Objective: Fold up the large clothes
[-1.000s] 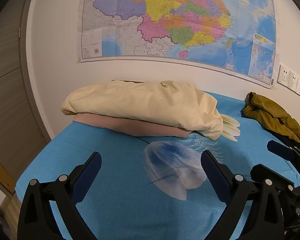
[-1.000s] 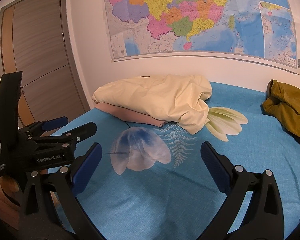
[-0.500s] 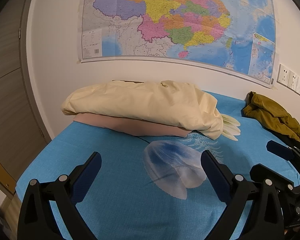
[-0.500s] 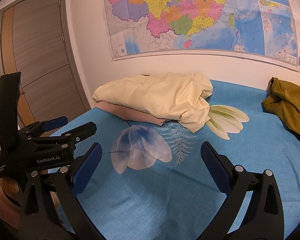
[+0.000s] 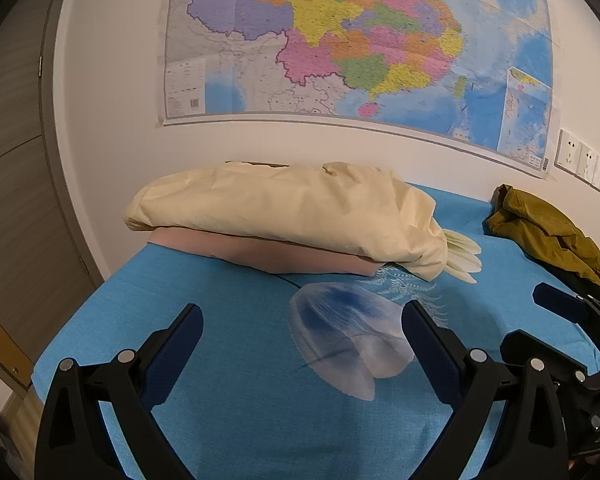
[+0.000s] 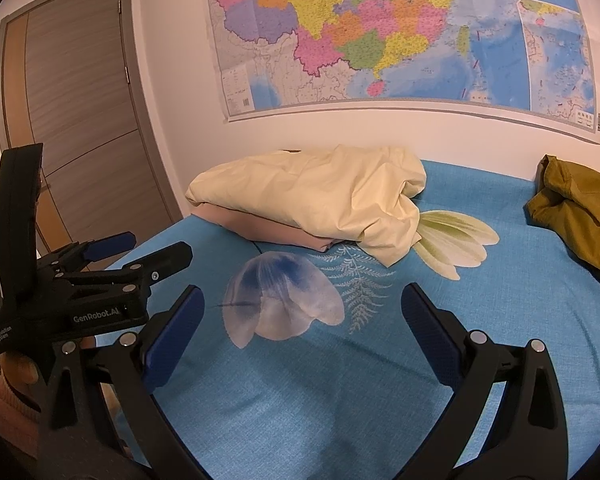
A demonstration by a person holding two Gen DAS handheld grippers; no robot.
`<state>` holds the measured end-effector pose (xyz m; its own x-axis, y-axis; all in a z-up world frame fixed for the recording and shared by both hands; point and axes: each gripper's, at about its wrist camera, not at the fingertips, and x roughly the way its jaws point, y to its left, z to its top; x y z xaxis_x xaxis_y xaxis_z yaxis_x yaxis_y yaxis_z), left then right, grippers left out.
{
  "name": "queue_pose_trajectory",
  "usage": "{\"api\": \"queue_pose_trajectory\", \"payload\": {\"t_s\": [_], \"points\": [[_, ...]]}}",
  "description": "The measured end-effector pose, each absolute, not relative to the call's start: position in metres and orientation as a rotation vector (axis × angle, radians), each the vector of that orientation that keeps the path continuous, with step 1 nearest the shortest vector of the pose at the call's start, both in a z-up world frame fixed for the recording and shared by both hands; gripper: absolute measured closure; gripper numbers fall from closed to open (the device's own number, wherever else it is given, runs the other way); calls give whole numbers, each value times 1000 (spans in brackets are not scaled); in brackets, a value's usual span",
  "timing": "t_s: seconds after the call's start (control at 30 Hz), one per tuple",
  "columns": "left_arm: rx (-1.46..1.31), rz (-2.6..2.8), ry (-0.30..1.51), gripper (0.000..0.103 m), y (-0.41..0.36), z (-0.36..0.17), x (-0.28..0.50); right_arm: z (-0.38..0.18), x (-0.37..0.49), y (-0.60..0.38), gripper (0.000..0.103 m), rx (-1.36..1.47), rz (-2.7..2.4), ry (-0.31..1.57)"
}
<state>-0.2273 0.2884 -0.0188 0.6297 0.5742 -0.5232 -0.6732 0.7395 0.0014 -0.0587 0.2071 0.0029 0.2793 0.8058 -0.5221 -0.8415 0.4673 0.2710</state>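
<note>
A crumpled olive-green garment [image 5: 552,236] lies at the far right of the blue bed; it also shows in the right wrist view [image 6: 576,208]. A folded pale yellow cloth [image 5: 284,212] rests on a folded beige cloth [image 5: 284,260] at the back of the bed, also in the right wrist view [image 6: 312,196]. My left gripper [image 5: 302,328] is open and empty, held low over the bed's front. My right gripper [image 6: 302,312] is open and empty beside it. The left gripper's body [image 6: 80,280] shows at the left of the right wrist view.
The blue bed cover [image 5: 236,340] has a printed jellyfish [image 6: 280,300], fern and leaf. A large map [image 5: 360,40] hangs on the white wall behind. A wooden door [image 6: 76,120] stands at the left. Wall sockets [image 5: 580,160] sit at the right.
The right wrist view has shifted very slightly; both grippers stay open and nearly still. The clothes have not moved.
</note>
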Motion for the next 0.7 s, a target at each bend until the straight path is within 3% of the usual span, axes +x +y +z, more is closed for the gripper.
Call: {"api": "queue_pose_trajectory", "payload": {"t_s": [0.7], "points": [[-202, 714, 530, 7, 288, -21, -227, 1, -59, 207, 6, -63, 1110, 665]]}}
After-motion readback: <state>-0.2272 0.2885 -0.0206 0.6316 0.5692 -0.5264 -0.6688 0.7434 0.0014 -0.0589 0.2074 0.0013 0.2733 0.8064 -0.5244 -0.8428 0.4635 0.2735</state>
